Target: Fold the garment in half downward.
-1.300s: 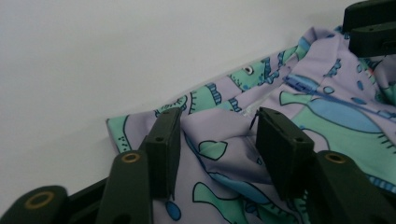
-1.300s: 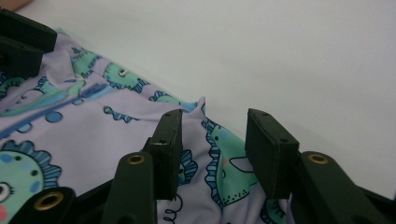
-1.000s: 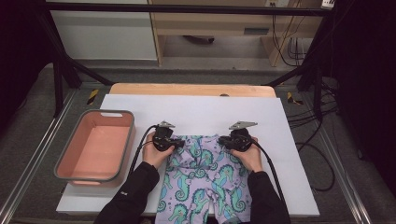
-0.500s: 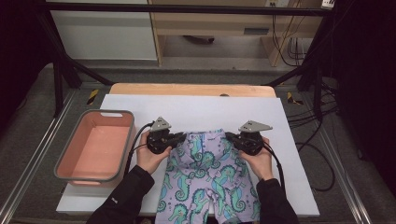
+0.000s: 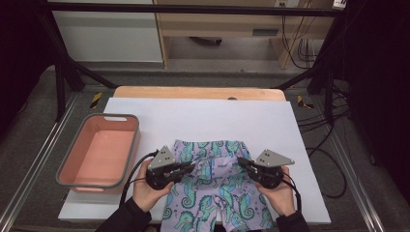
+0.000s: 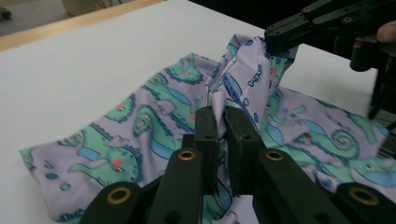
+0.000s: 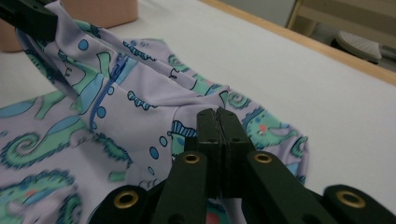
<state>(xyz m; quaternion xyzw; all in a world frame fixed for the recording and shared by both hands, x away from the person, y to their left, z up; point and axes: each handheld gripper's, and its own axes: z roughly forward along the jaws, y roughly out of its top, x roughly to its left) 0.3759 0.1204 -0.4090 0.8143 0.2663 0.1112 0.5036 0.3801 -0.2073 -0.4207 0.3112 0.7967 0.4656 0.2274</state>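
A: On white sheet [image 5: 290,125], at 6 o'clock of the table, seahorse shorts [image 5: 212,186]. Lilac, teal print. Waistband end toward 12, legs toward 6, running off the near edge.

B: Grippers?

A: Left gripper [image 5: 192,166] at 9 o'clock of the shorts, right gripper [image 5: 240,162] at 3 o'clock. Tips point inward at each other, both over the upper half of the cloth.

B: Jaw state?

A: Left: jaws narrow, pinching a fold of the shorts, fabric in the slit in the left gripper view. Right: jaws pressed together on the cloth too; they have just been closing. Fabric pulled up into a ridge between the two.

B: Anything else?

A: Pink bin [image 5: 99,150] at 9 o'clock of the table, apart from the shorts. Wooden board edge [image 5: 198,93] at 12 o'clock. Hands [image 5: 150,191] grip both tools from 6.
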